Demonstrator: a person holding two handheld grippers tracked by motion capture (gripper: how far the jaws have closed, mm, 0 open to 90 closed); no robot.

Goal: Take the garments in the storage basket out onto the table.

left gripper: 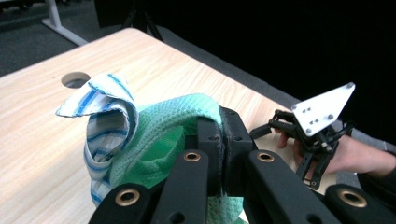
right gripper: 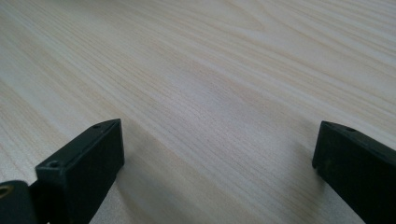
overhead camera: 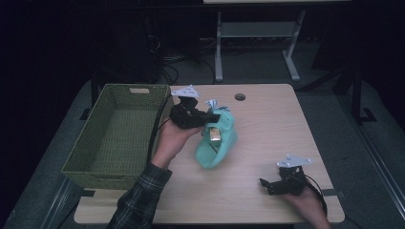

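Left gripper [overhead camera: 216, 116] clamped tight on green cloth [overhead camera: 217, 143] (striped cloth [left gripper: 105, 126] bunched alongside), cloth hanging to the table [overhead camera: 267, 138] beside the basket [overhead camera: 86, 148]; right gripper [overhead camera: 265, 183] wide open, empty

Both grippers were black; the left gripper [overhead camera: 216, 116] and right gripper [overhead camera: 264, 183] each carried a grey triangular plate with screws. A plaid sleeve [overhead camera: 139, 196] appeared lower left.
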